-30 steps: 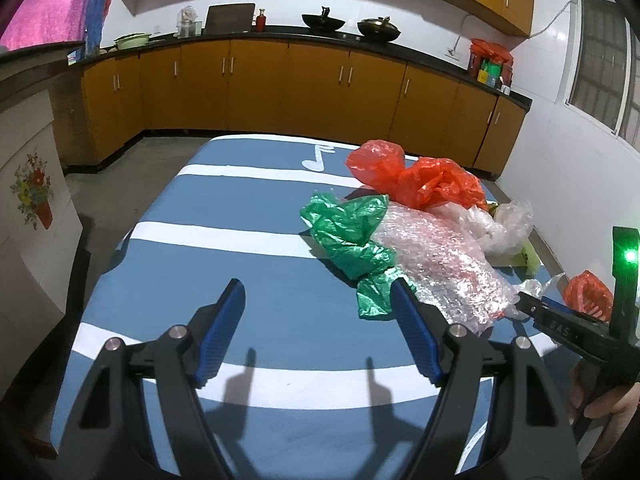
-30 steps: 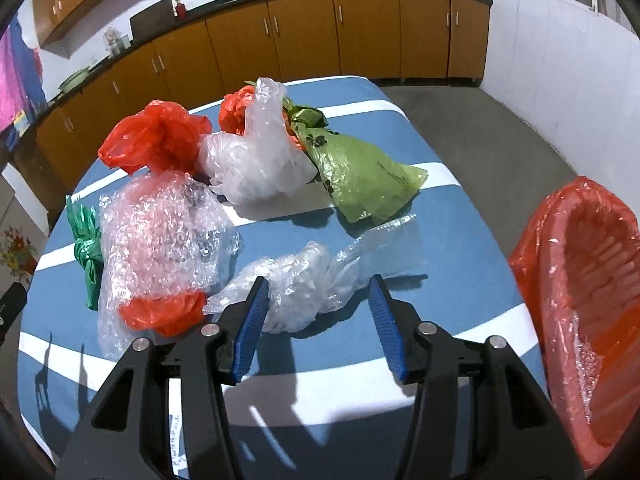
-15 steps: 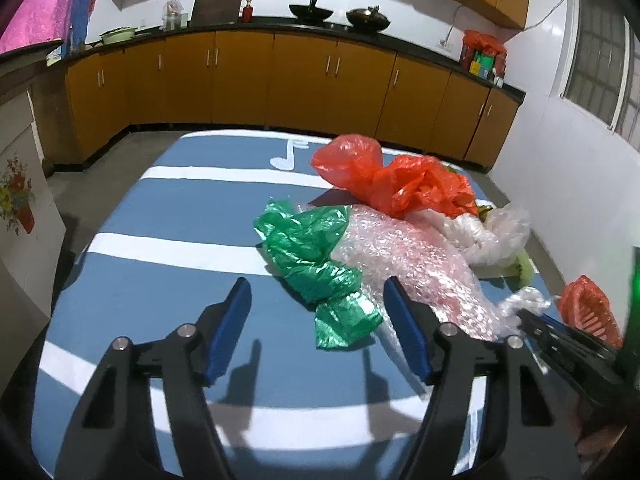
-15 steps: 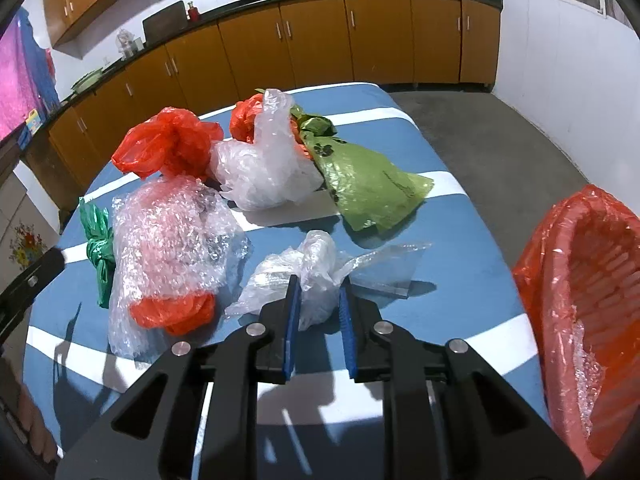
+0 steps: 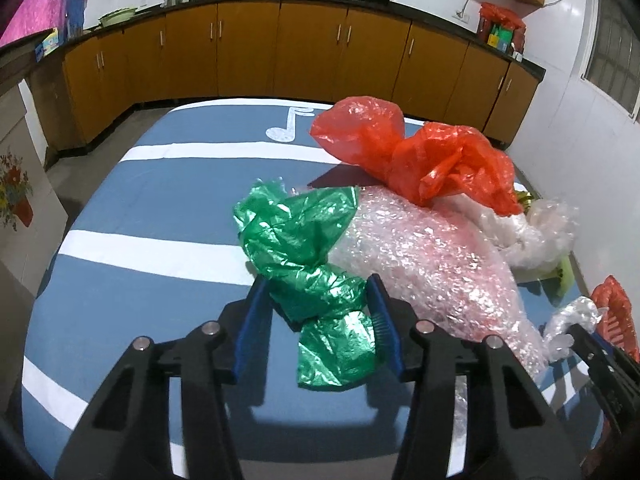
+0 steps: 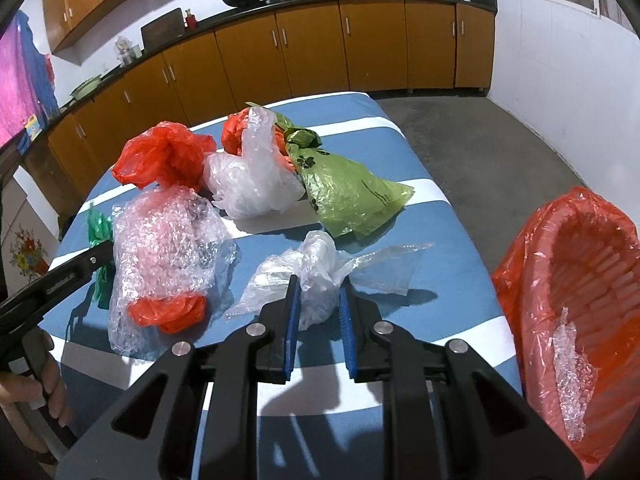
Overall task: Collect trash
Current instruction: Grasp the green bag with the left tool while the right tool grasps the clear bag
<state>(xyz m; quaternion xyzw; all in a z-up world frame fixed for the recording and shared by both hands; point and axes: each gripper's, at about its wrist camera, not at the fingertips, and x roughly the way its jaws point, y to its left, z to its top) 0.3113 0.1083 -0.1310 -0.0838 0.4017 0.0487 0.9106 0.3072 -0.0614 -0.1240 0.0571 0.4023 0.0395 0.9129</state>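
Note:
A crumpled green plastic bag (image 5: 304, 240) lies on the blue-and-white striped table (image 5: 140, 200). My left gripper (image 5: 318, 312) straddles its near end; the jaws are closing and both blue pads touch the bag. The green bag leans against a bubble wrap bundle (image 5: 432, 264). My right gripper (image 6: 318, 304) is shut on a crumpled clear plastic bag (image 6: 316, 256) near the table's right edge. In the left wrist view that clear bag (image 5: 572, 316) shows at the far right. A red-lined basket (image 6: 560, 280) stands beside the table on the right, with a scrap of plastic inside.
Red bags (image 5: 420, 156), a white bag (image 6: 248, 176) and a light green bag (image 6: 352, 192) lie further back on the table. The bubble wrap (image 6: 168, 240) has a red bag inside. A hand (image 6: 24, 392) holds the left tool. Wooden cabinets line the walls.
My left gripper moved forward over the green bag and its jaws narrowed around it. My right gripper closed on the clear bag, which now bunches up between the pads.

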